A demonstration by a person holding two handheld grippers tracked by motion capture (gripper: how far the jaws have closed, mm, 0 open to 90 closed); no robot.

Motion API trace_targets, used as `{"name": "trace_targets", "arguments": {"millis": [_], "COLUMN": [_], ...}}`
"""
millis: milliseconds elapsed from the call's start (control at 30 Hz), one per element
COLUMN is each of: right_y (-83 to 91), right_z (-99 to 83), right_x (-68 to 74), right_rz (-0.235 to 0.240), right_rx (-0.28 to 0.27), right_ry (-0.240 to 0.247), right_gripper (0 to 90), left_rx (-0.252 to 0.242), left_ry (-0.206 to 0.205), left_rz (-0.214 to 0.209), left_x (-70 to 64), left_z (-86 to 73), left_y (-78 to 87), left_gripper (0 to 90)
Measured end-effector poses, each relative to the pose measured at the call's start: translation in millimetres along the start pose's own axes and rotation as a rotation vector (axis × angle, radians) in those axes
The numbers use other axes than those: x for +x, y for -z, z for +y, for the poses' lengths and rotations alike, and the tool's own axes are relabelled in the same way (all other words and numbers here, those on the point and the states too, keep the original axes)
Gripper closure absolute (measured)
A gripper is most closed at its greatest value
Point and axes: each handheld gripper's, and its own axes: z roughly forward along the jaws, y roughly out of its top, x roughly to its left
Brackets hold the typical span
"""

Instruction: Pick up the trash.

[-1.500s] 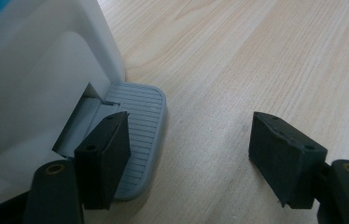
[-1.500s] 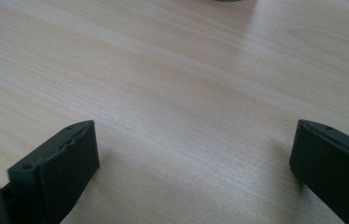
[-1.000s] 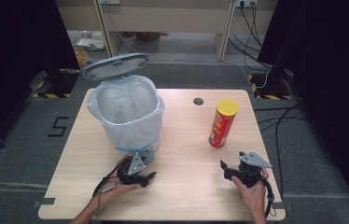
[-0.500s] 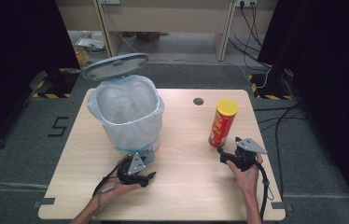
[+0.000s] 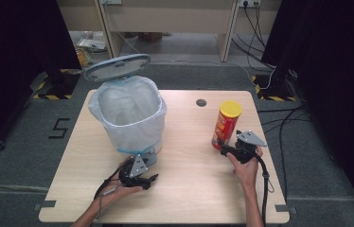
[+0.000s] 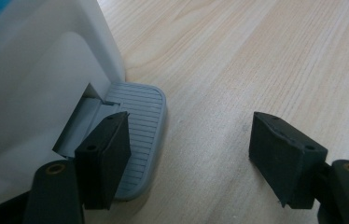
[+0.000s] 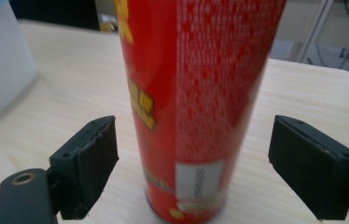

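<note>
- Since a second earlier, the right tongs (image 5: pixel 225 148) had travelled forward from the near right part of the pale wooden surface (image 5: pixel 189 189) up to the foot of the tall red cardboard crisp tube with a yellow lid (image 5: pixel 226 124); the left tongs (image 5: pixel 143 179) had kept their place.
- Largest on the surface was the white plastic pedal bin lined with a translucent bag (image 5: pixel 130 118), standing left of centre with its grey round lid (image 5: pixel 116 67) tipped up behind it.
- The crisp tube stood upright on the right part of the surface, well apart from the bin, with the right tongs spread wide on either side of its lower body and not yet touching it.
- By my judgement the tube would be light, stiff but crushable, and slick on its printed wall; a level hold low to mid-height across the round body, closed gently, seemed safest against tipping.
- The left tongs stood wide open, one jaw over the bin's grey ribbed foot pedal (image 6: pixel 137 121); whether it pressed down could not be told.
- The high view gave the raised lid and the whole layout, whereas the right gripper view gave the white label patch (image 7: pixel 199 175) near the tube's base and the gaps beside the jaws.
</note>
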Motion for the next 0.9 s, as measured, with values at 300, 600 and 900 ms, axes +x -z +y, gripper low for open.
{"name": "trace_targets", "arguments": {"millis": [300, 600, 900], "right_y": [-25.9, -31.3, -30.5], "right_z": [-3.0, -6.7, -6.2], "right_x": [-1.7, -3.9, -2.4], "right_rz": [0.000, 0.026, 0.011], "right_rx": [0.025, -0.005, -0.008], "right_ry": [-0.006, -0.013, 0.031], "right_gripper": [16.8, 19.3, 24.3], "left_rx": [0.000, -0.002, 0.001], "left_ry": [0.000, 0.002, -0.001], "left_rz": [0.000, 0.000, -0.001], "left_x": [0.0, -0.1, 0.2], "left_z": [0.0, 0.0, 0.0], "left_y": [0.0, -0.1, 0.0], "left_gripper": [28.5, 28.5, 28.5]}}
